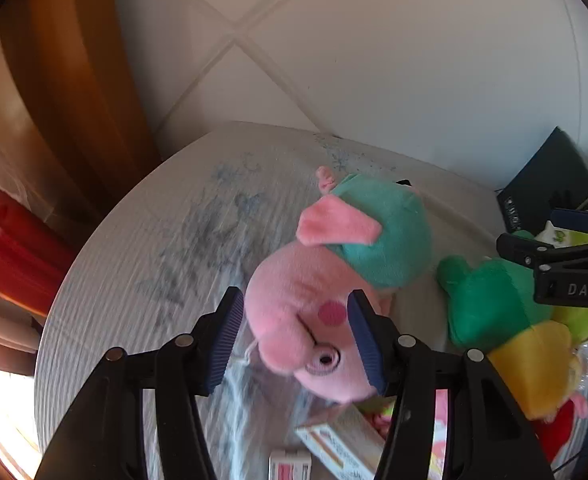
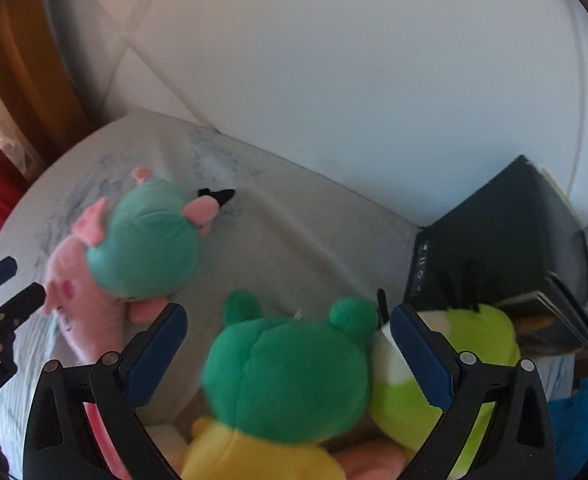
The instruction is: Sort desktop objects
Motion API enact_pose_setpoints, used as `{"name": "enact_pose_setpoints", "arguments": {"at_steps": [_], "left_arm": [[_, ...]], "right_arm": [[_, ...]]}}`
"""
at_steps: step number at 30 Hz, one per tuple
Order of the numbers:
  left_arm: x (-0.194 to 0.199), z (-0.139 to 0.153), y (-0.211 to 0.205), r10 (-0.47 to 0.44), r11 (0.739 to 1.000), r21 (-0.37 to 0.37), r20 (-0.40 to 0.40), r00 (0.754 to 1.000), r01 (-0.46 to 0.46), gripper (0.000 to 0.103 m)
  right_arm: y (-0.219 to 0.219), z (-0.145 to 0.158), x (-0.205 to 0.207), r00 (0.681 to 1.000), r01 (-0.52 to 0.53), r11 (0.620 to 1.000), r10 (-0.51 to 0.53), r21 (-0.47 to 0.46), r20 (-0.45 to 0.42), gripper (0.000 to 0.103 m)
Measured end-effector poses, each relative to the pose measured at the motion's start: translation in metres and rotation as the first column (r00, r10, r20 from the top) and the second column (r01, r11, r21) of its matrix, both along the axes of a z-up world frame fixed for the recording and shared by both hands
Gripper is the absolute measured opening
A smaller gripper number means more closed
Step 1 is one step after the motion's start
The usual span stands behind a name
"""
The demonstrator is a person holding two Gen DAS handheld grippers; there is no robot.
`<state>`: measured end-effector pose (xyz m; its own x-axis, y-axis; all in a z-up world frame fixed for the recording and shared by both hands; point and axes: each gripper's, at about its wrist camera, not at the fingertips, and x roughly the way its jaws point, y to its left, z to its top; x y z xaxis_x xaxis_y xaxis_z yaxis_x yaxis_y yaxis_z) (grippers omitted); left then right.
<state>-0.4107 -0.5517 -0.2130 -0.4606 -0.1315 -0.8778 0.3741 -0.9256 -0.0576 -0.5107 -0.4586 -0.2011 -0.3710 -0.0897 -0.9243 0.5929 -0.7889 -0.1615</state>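
Observation:
A pink pig plush in a teal dress [image 1: 333,272] lies on the white cloth [image 1: 142,264]. My left gripper [image 1: 294,320] is open, its blue pads on either side of the pig's head; I cannot tell whether they touch it. The pig also shows in the right wrist view [image 2: 134,248]. My right gripper [image 2: 288,340] is open around a plush with a green frog hood and yellow body [image 2: 290,376]. A lime green plush [image 2: 473,344] lies against its right finger. The right gripper appears in the left wrist view [image 1: 565,256].
Small cardboard boxes [image 1: 333,440] lie near the left gripper's base. A black box with books [image 2: 513,256] stands at the right by the white wall. A small black object [image 2: 220,196] lies behind the pig. Red containers [image 1: 18,252] sit off the left edge.

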Motion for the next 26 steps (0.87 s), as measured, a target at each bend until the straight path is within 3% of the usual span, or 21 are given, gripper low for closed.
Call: {"name": "enact_pose_setpoints", "arguments": {"at_steps": [2,5,8,14,18,23,26], "left_arm": [[-0.024,-0.021,0.005,-0.016,0.999,-0.03,0.043,0.999,0.017,0.054],[-0.028,-0.023,0.013,-0.017,0.992,-0.121,-0.005,1.0,0.016,0.057],[-0.02,-0.021,0.015,-0.07,0.994,-0.09,-0.004,0.998,0.069,0.058],[0.012,-0.016,0.02,-0.094,0.995,-0.036,0.036,0.995,0.096,0.058],[0.037,-0.026,0.024,-0.065,0.998,0.03,0.061,0.996,0.063,0.058],[0.029,-0.047,0.037,-0.018,0.991,0.133,0.065,0.998,0.009,0.058],[0.013,-0.054,0.049,-0.014,0.995,0.096,0.076,0.997,0.006,0.062]], "right_arm": [[-0.004,-0.034,-0.018,1.0,0.005,0.999,-0.006,0.049,0.023,0.103],[0.0,-0.074,-0.018,0.999,-0.04,0.987,0.035,0.156,0.035,0.103],[0.022,-0.066,0.009,0.997,-0.071,0.989,0.072,0.126,-0.006,0.103],[0.076,-0.072,0.077,0.99,-0.127,0.98,0.116,0.15,0.083,0.103],[0.107,-0.072,0.123,0.983,-0.154,0.974,0.133,0.167,0.13,0.103],[0.107,-0.067,0.122,0.986,-0.135,0.982,0.121,0.135,0.112,0.103],[0.09,-0.061,0.105,0.989,-0.11,0.992,0.104,0.061,0.107,0.103]]}}
